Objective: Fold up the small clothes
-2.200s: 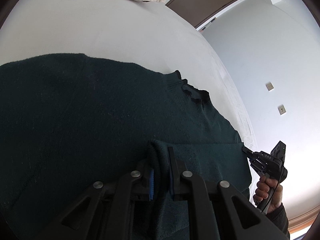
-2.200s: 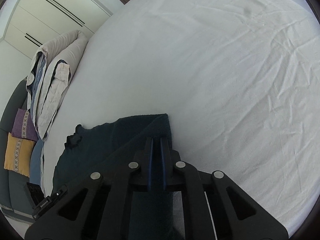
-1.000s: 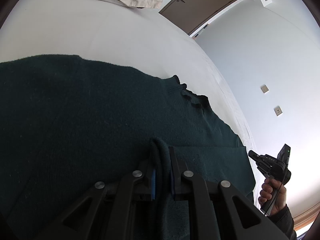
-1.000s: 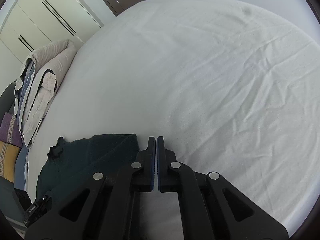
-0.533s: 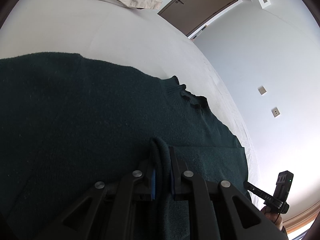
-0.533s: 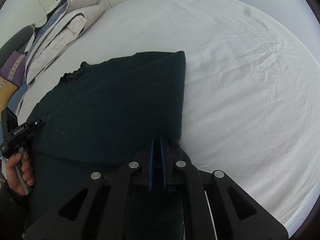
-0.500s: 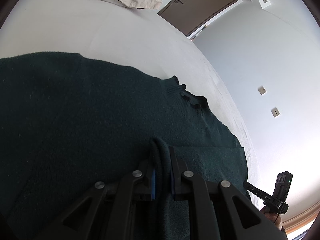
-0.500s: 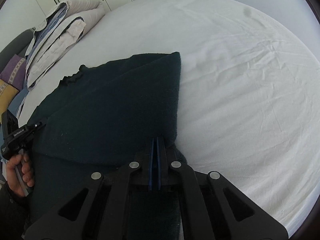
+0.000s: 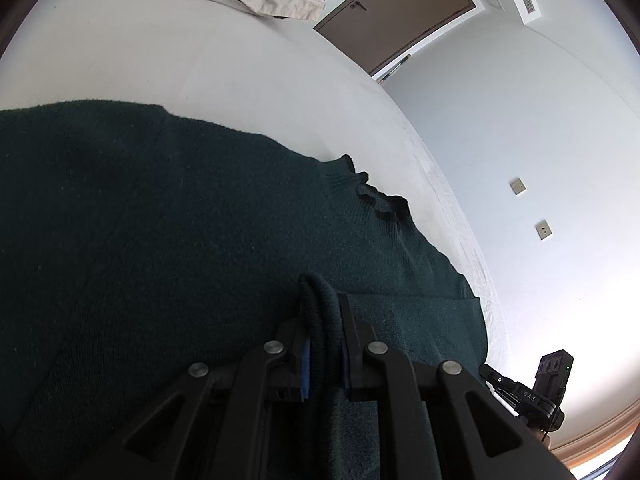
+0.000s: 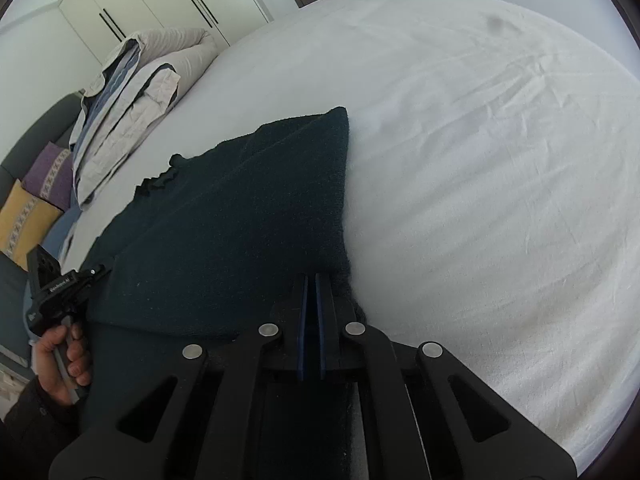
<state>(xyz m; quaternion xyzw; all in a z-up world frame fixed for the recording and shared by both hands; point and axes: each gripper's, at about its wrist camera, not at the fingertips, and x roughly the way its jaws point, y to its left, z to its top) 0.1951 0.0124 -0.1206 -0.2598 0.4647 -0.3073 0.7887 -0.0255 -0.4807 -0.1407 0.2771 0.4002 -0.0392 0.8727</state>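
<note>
Dark green knit, thick and limp, bunches between the jaws of the left claw (image 9: 323, 344), which grips a fold of the sweater (image 9: 180, 220). The right claw (image 10: 311, 312) sits nearly closed at its hem; whether it pinches cloth I cannot tell. Soft and light, it should drape; corners suit holding. It lies on the white bed (image 10: 480, 140), bedding (image 10: 132, 92) and wardrobe (image 10: 132, 4) beyond.
</note>
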